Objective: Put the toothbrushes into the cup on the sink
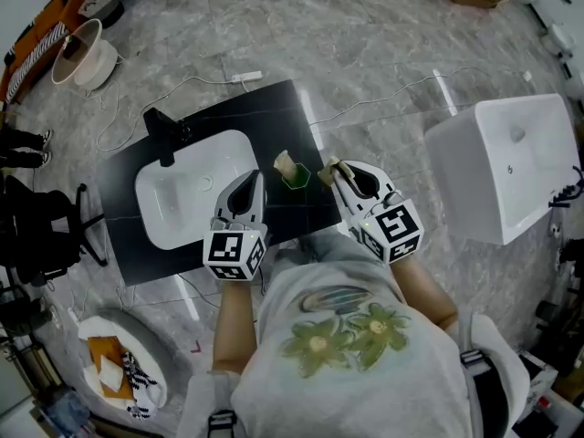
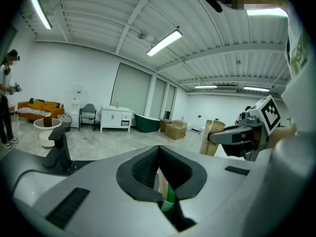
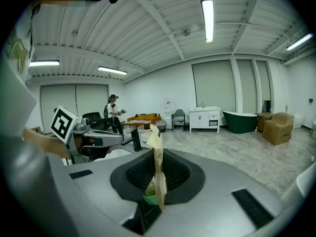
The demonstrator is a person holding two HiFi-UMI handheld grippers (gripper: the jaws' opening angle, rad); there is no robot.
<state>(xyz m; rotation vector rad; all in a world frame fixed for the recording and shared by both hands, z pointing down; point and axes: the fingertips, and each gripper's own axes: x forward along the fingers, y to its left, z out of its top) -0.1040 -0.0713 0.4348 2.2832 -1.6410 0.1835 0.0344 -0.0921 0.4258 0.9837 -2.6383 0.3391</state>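
right fingers (image 3: 180,174) pinch a toothbrush (image 3: 157,152) just right of the cup (image 1: 297,179); left fingers (image 2: 143,169) pressed together. centre over the rim, then lower.

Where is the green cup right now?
In the head view, the small green cup stands on the black counter, just right of the white sink basin.

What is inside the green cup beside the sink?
One pale, wrapped toothbrush stands in the green cup, with its top above the rim. Its lower end and the bottom of the cup are hidden by the cup's wall.
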